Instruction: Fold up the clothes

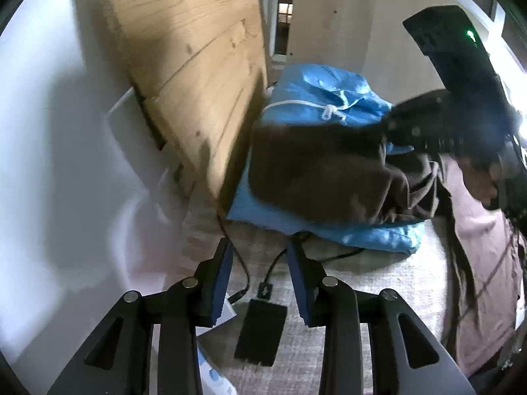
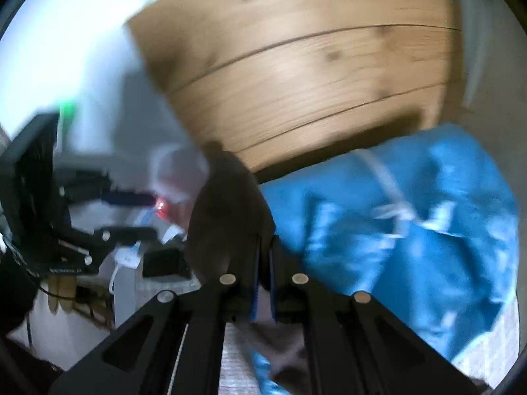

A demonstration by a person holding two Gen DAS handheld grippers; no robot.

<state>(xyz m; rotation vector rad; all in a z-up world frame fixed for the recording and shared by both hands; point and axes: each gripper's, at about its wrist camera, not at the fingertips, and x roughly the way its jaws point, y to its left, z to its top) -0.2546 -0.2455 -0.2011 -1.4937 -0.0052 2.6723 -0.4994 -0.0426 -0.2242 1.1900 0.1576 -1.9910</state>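
Observation:
A dark brown garment (image 1: 316,171) lies half folded on top of a blue garment (image 1: 316,98) with a white drawstring, on a pale woven bed surface (image 1: 378,283). My left gripper (image 1: 262,256) is open and empty, just short of the blue garment's near edge. My right gripper (image 2: 263,256) is shut on the brown garment (image 2: 227,210), which hangs over the blue garment (image 2: 411,230). In the left wrist view the right gripper (image 1: 398,121) shows at the right, holding the brown garment's edge. The right wrist view is blurred.
A wooden headboard (image 1: 197,65) stands to the left of the clothes, against a white wall (image 1: 49,131). A black power bank (image 1: 260,332) and cables lie on the bed between my left fingers. The person's pink top and long dark hair (image 1: 467,263) are at the right.

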